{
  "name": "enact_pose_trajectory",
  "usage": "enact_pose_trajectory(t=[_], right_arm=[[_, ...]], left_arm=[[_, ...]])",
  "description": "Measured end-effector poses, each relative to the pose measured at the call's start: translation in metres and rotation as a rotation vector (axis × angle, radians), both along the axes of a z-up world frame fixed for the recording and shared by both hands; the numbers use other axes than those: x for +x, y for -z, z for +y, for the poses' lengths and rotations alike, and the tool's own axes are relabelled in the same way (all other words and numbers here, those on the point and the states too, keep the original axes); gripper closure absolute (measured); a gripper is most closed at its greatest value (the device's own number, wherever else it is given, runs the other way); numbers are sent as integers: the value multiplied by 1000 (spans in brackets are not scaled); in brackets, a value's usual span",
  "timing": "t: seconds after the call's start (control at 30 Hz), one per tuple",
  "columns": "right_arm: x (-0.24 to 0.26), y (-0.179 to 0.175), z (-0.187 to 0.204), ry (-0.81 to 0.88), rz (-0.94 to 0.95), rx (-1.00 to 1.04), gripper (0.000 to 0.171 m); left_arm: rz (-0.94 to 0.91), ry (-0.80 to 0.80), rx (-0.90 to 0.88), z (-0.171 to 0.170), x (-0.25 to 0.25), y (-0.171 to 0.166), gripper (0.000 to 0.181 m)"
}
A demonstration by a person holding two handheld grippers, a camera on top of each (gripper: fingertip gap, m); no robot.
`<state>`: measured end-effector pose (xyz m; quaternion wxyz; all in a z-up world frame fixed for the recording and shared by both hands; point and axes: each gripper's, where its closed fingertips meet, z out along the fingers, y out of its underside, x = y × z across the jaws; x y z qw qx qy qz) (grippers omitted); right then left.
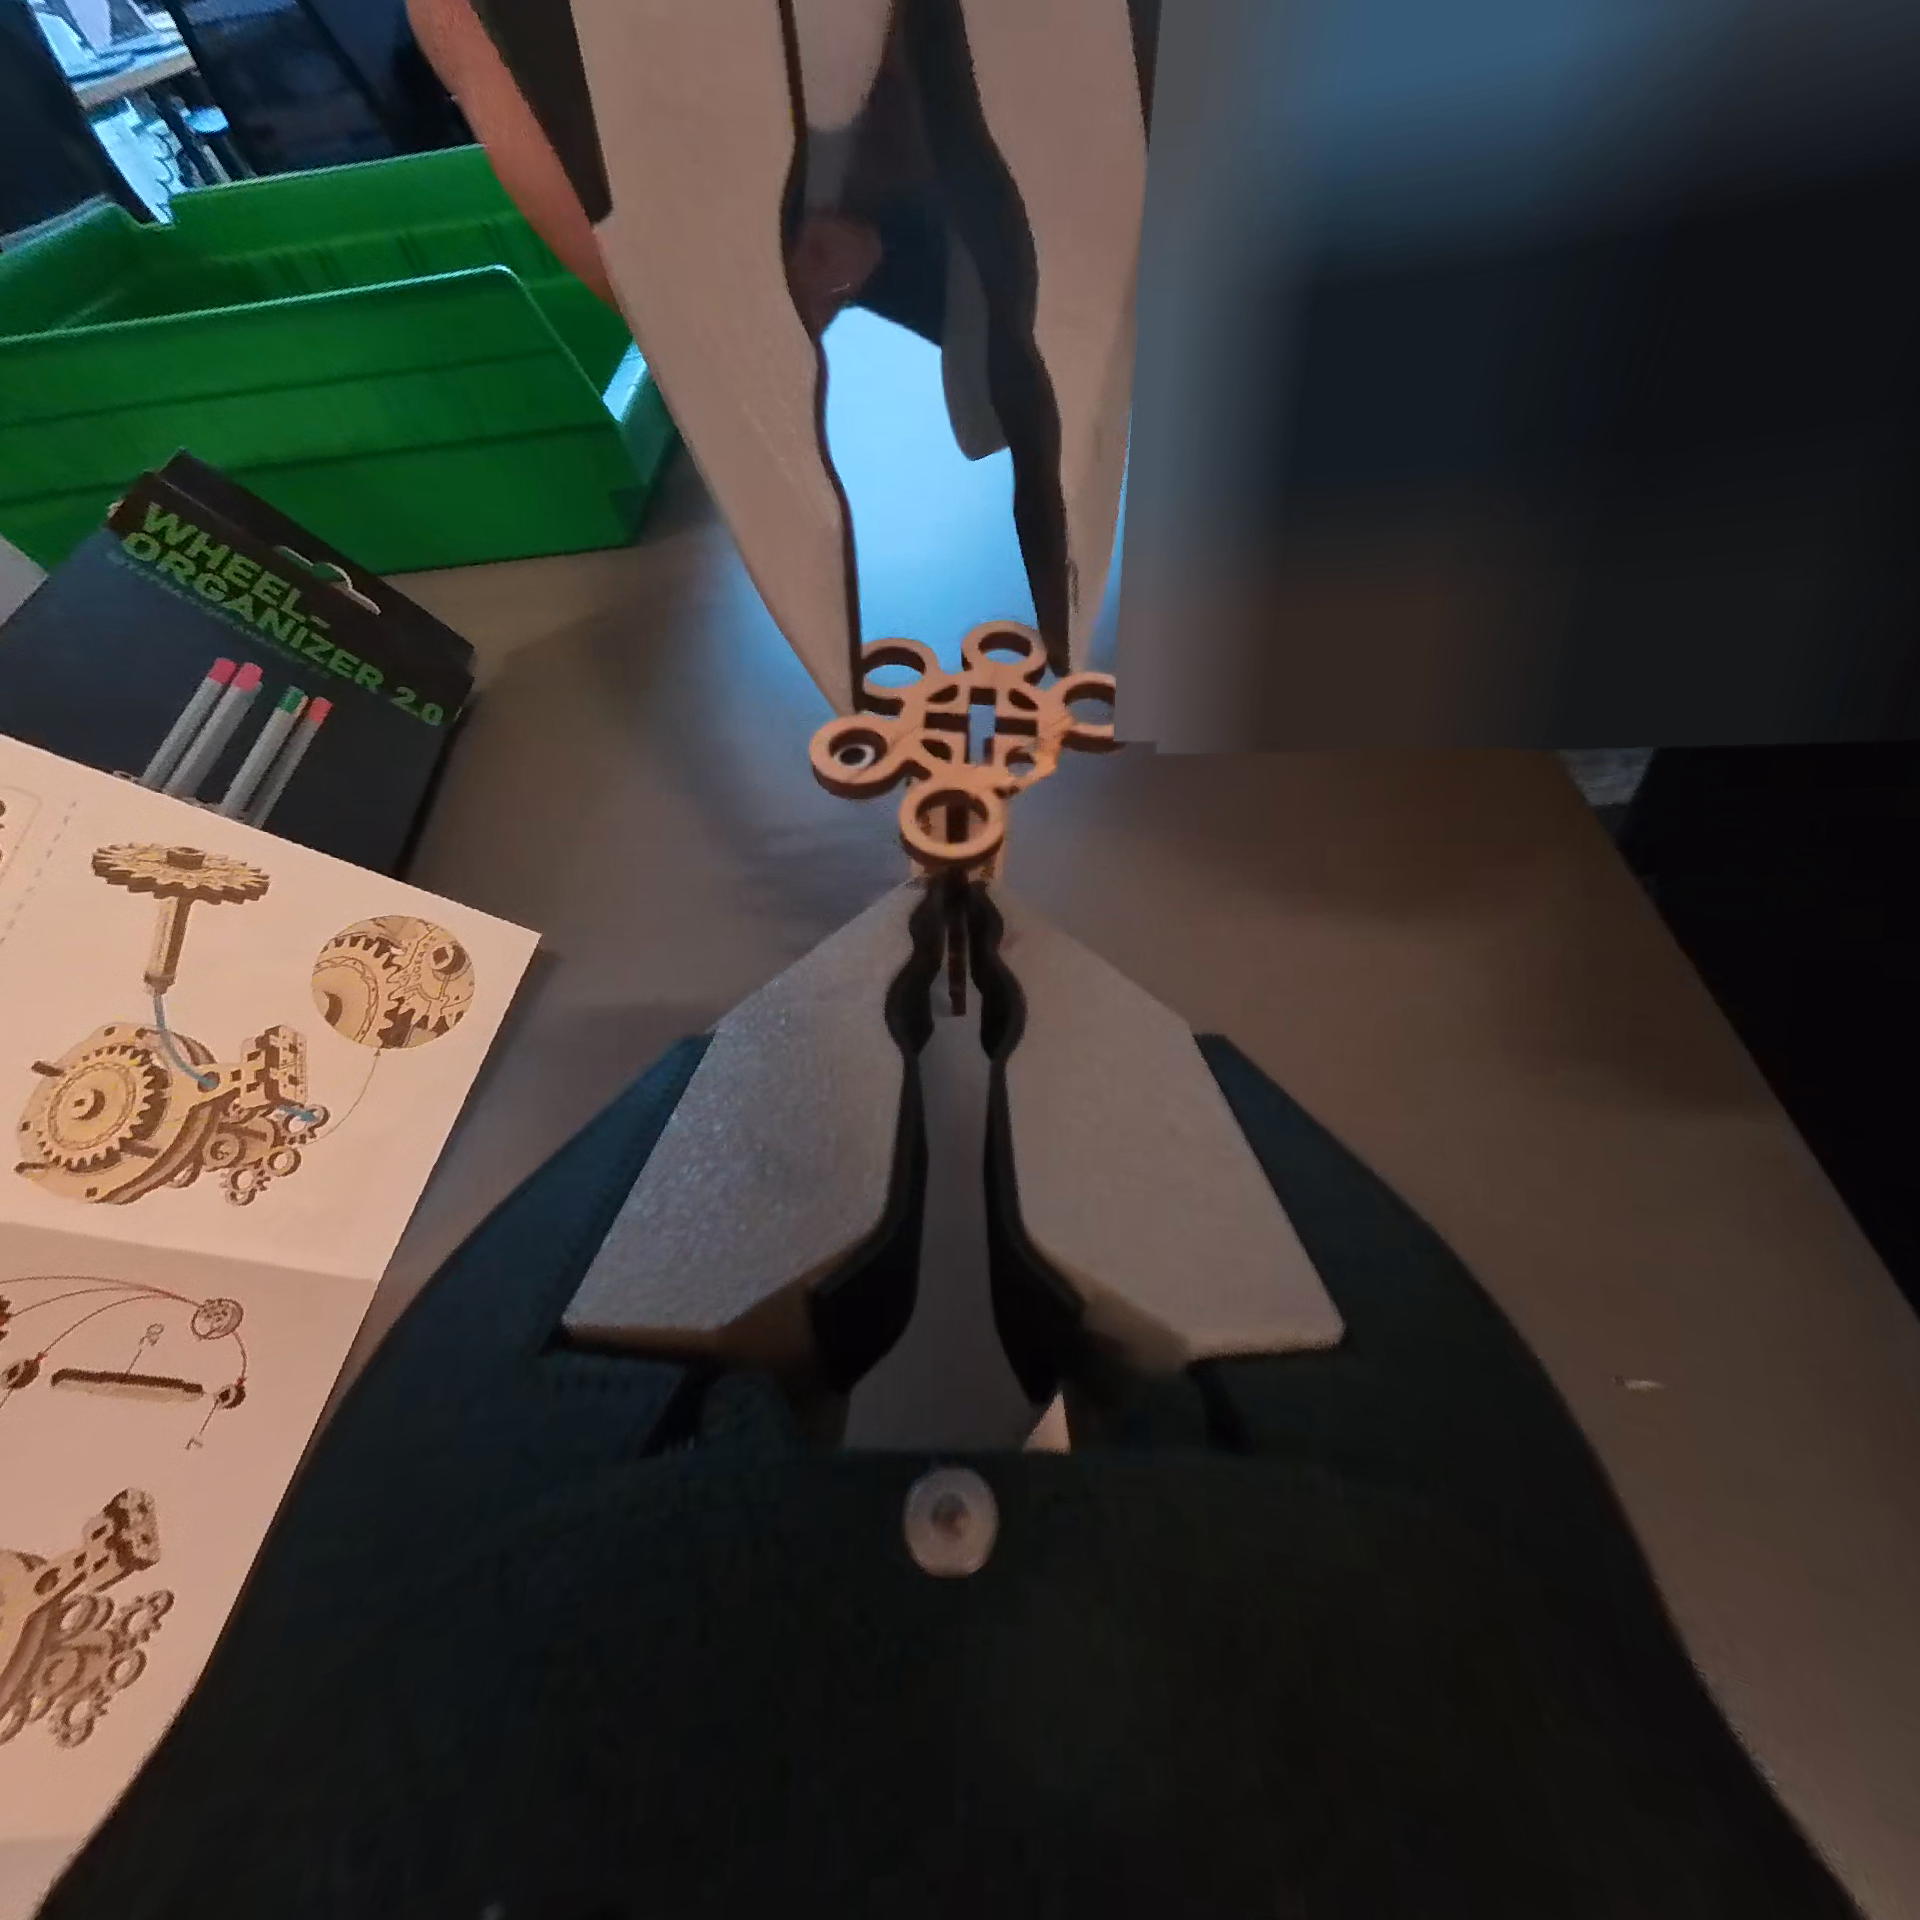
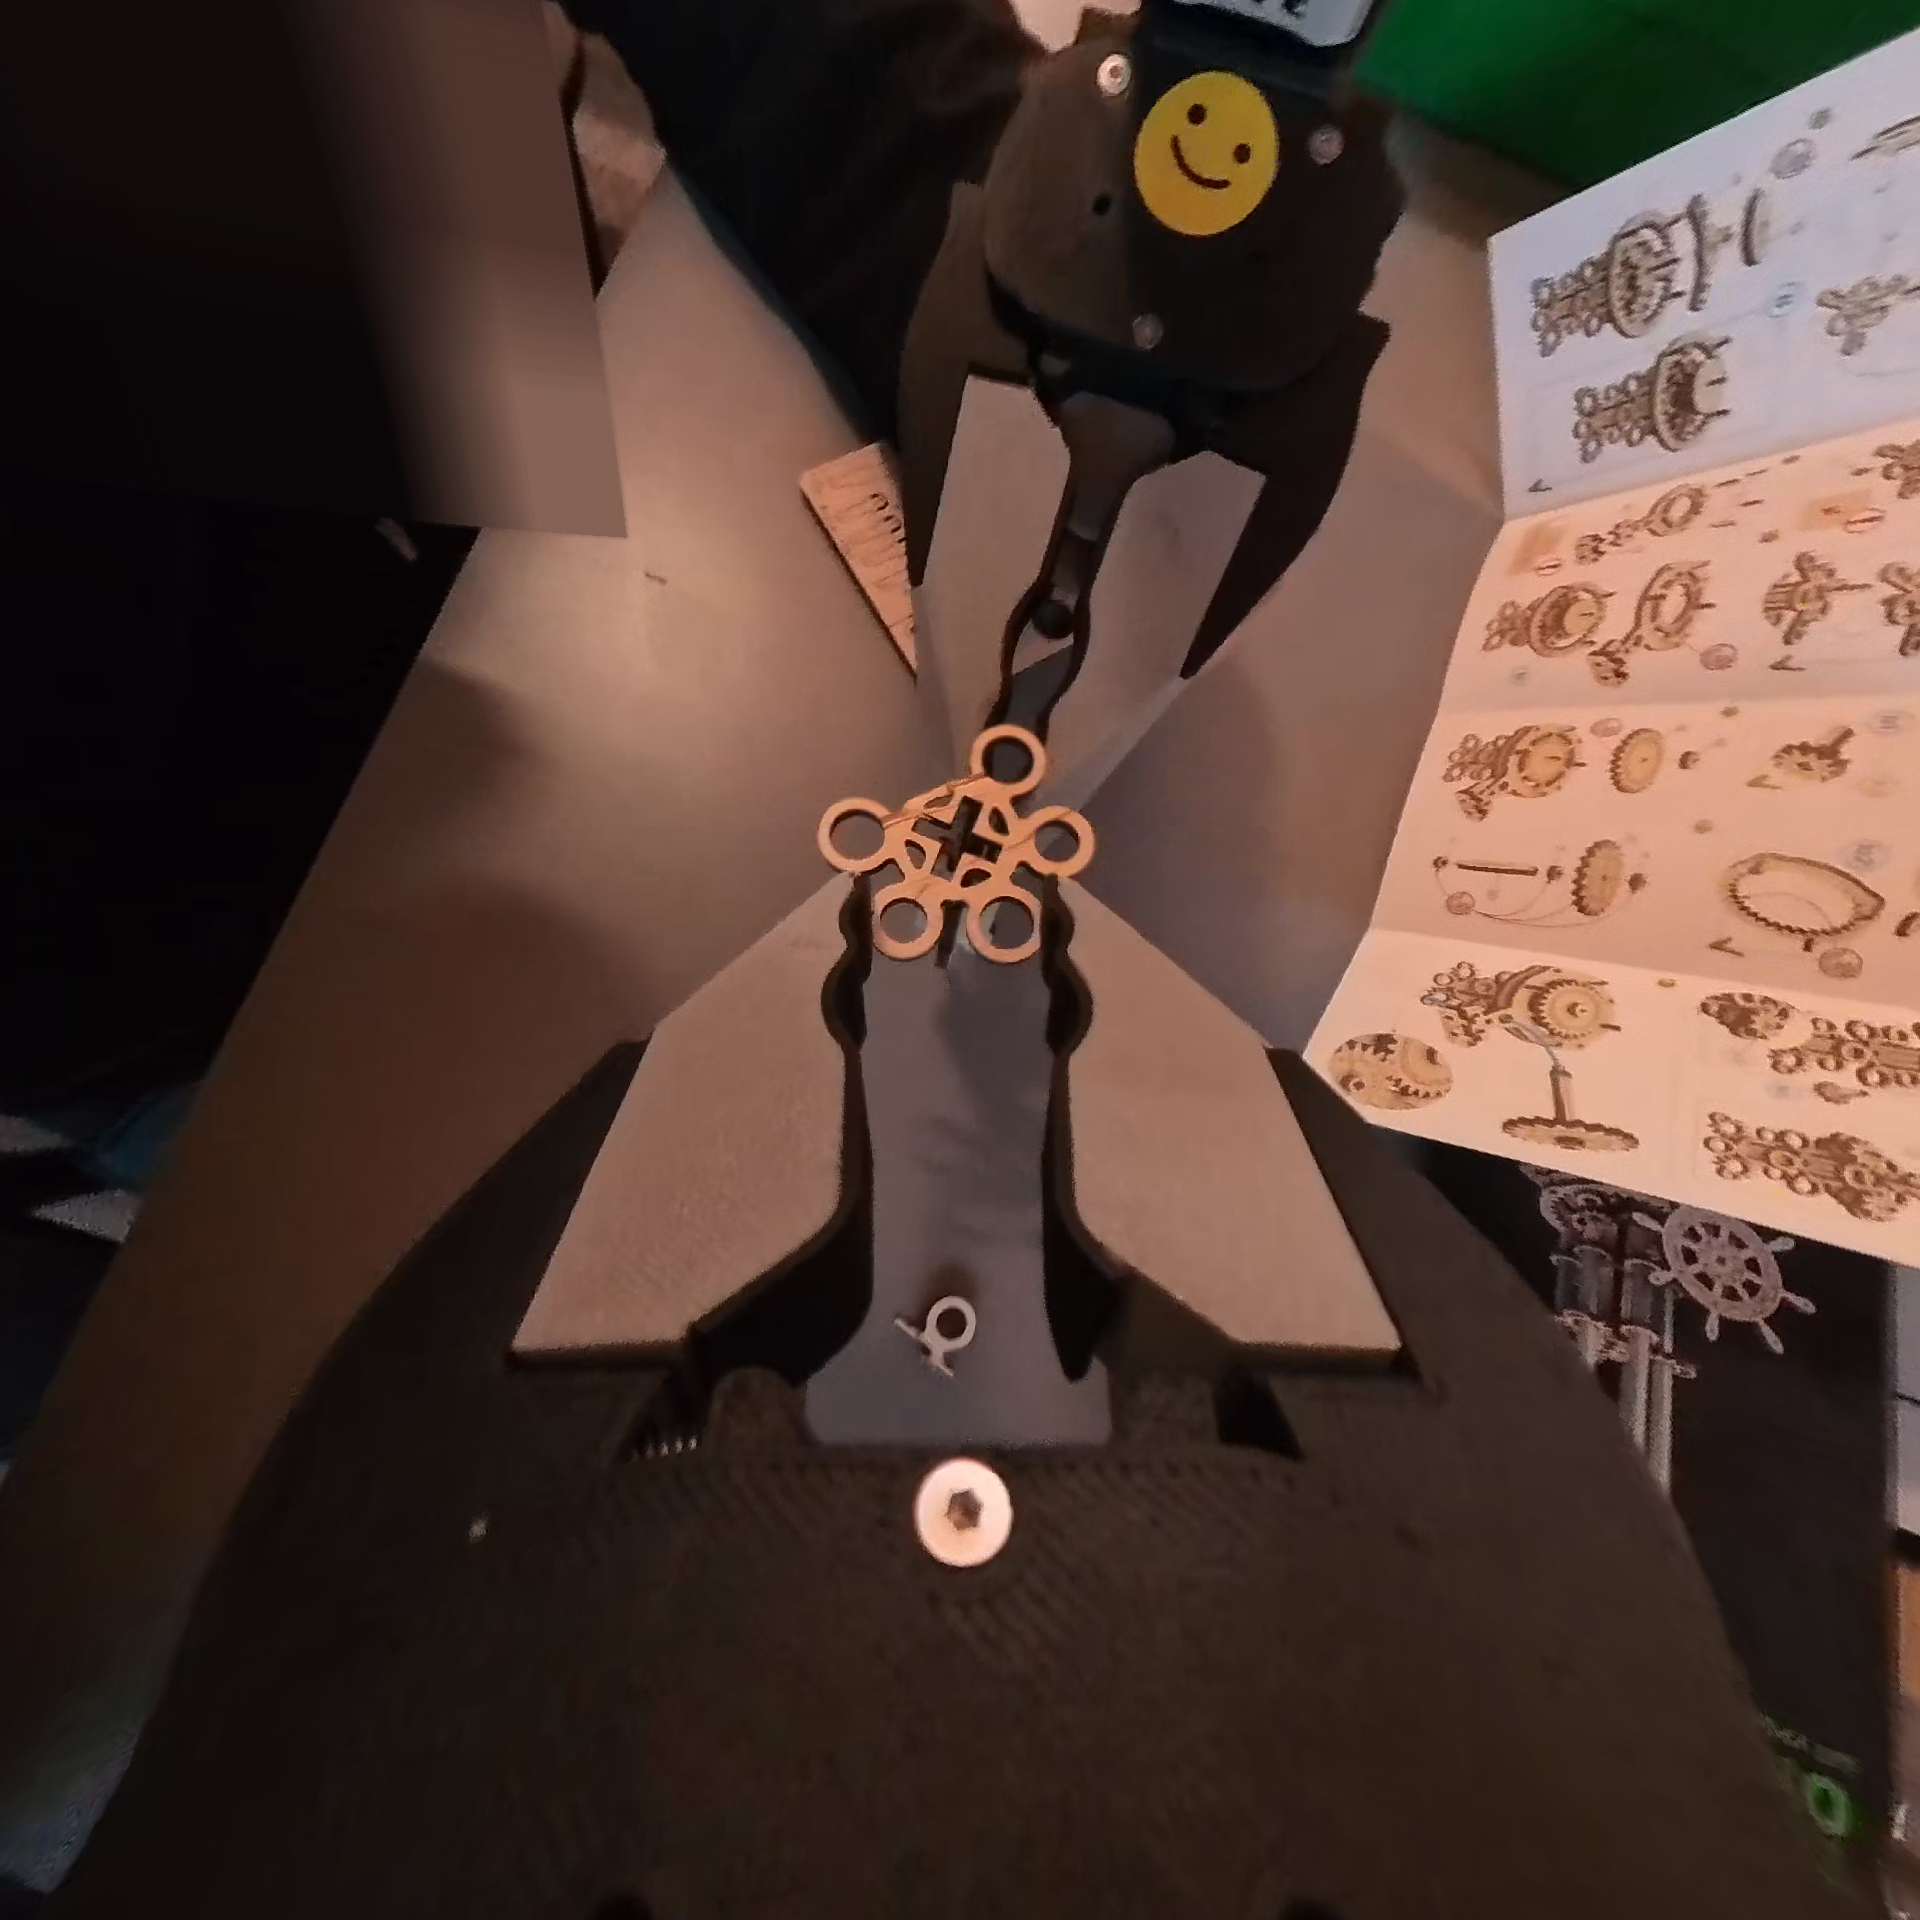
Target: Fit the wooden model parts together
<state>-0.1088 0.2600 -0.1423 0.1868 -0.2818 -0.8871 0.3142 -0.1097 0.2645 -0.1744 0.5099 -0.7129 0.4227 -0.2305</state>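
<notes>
A flat wooden part with five rings (image 2: 956,842) is held by its edges between my right gripper's (image 2: 954,885) fingers, above the table. In the left wrist view this part (image 1: 966,727) hangs under the right gripper (image 1: 956,665), which comes down from above. My left gripper (image 1: 951,902) is shut on a thin wooden piece (image 1: 954,961) seen edge-on, whose top touches the nearest ring. In the right wrist view the left gripper (image 2: 1023,717), with a yellow smiley sticker (image 2: 1205,151), meets the ring part from the far side.
An instruction sheet (image 1: 208,1039) lies at the left, with a dark box (image 1: 260,665) and green bins (image 1: 312,395) behind it. In the right wrist view the sheet (image 2: 1662,727) is at the right. A small loose wooden ring piece (image 2: 940,1335) and a wooden sheet (image 2: 862,551) lie on the table.
</notes>
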Motion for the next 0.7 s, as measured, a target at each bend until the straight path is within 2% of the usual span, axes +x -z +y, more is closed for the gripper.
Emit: enact_pose_trajectory(t=[0.7], right_arm=[[2, 5, 3, -41, -50, 82, 142]], left_arm=[[5, 13, 2, -1, 2, 1, 181]])
